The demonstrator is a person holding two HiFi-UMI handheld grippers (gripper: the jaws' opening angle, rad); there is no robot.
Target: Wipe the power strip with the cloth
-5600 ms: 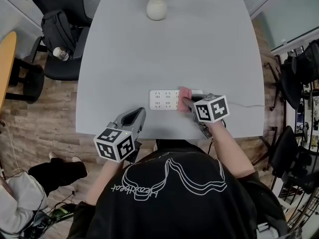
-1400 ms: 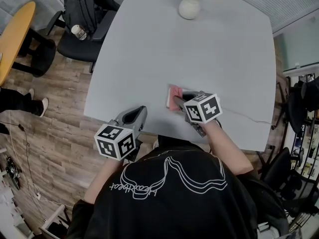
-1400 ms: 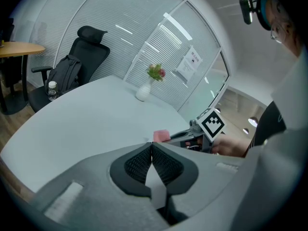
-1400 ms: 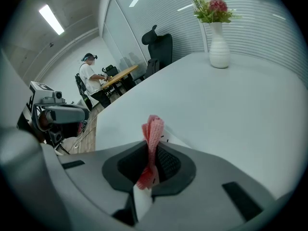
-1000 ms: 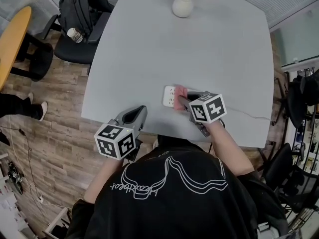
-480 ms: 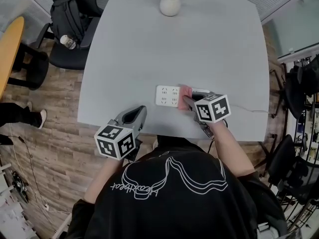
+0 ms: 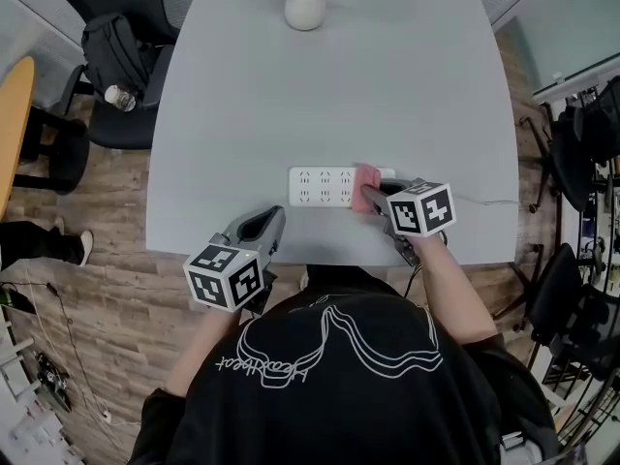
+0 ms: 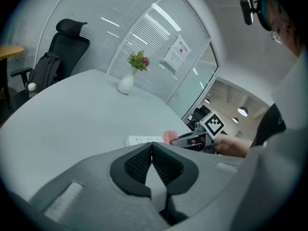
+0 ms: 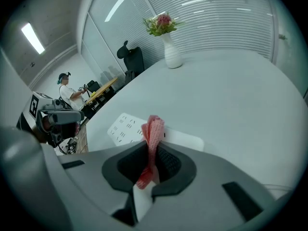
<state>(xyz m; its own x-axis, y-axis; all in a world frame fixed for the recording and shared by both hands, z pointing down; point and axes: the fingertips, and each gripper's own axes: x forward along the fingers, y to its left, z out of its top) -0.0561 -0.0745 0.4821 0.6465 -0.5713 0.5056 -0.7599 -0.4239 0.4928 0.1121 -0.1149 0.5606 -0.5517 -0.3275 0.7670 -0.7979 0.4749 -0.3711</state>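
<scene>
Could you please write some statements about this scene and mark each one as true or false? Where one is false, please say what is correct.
1. The right gripper is shut on the pink cloth. True.
2. The left gripper holds the power strip. False: its jaws are together on nothing, near the table's near edge and apart from the strip.
3. The cloth rests at the strip's left end. False: it is near the right end in the head view.
4. A white vase with flowers stands at the far side of the table. True.
5. The power strip hangs over the table's edge. False: it lies flat, wholly on the table.
</scene>
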